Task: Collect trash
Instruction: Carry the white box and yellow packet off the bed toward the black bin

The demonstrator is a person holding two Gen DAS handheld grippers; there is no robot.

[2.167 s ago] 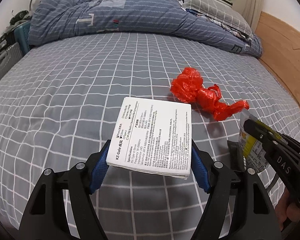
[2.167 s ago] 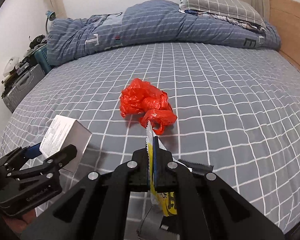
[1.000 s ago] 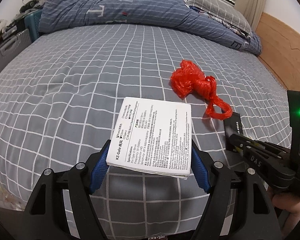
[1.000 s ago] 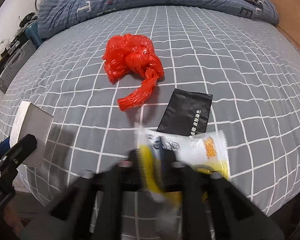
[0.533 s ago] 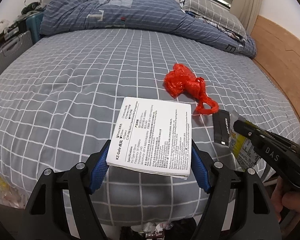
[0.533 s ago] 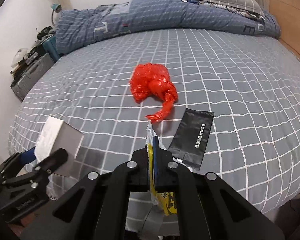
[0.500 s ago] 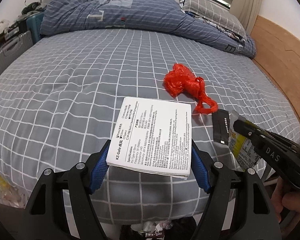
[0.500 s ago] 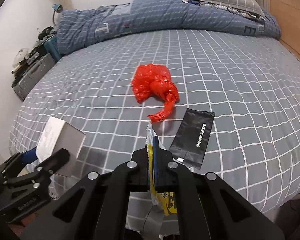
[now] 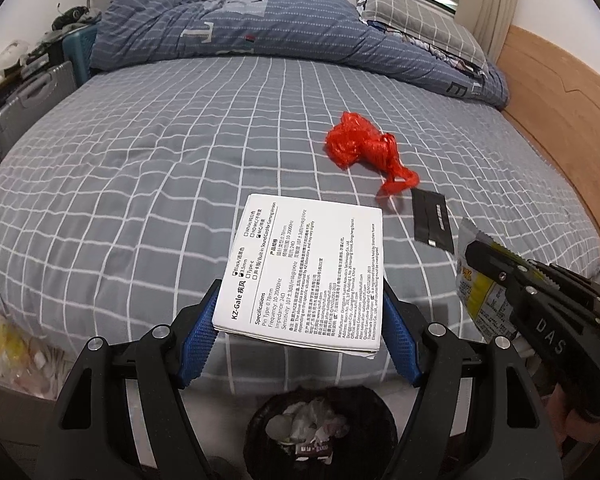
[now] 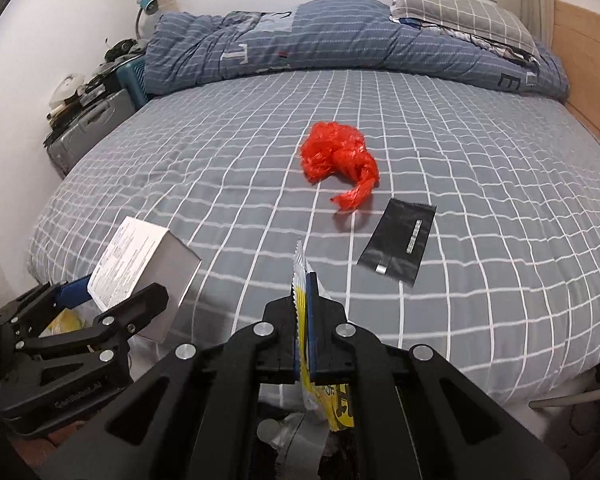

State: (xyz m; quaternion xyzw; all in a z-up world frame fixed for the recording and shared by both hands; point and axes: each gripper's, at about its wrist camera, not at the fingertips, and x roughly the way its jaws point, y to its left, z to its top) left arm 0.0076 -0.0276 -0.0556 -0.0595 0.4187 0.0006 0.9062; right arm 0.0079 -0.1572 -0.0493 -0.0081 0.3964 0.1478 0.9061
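My left gripper (image 9: 300, 340) is shut on a white printed box (image 9: 304, 272), held past the foot of the bed above a black trash bin (image 9: 320, 428) with crumpled paper in it. The box also shows in the right wrist view (image 10: 140, 268). My right gripper (image 10: 306, 312) is shut on a yellow and white snack wrapper (image 10: 304, 280), seen in the left wrist view (image 9: 476, 280) at the right. A crumpled red plastic bag (image 10: 340, 160) and a flat black sachet (image 10: 400, 244) lie on the grey checked bed sheet (image 10: 220, 168).
A folded blue quilt (image 9: 240, 36) and a grey pillow (image 9: 420, 20) lie at the head of the bed. A wooden bed frame (image 9: 560, 120) runs along the right. A grey suitcase (image 9: 24, 104) and clutter stand at the left. A plastic bag (image 9: 12, 352) lies on the floor.
Both grippers have drawn back from the bed with their loads. The trash bin has come into view below the left gripper. The red bag and black sachet have not moved.
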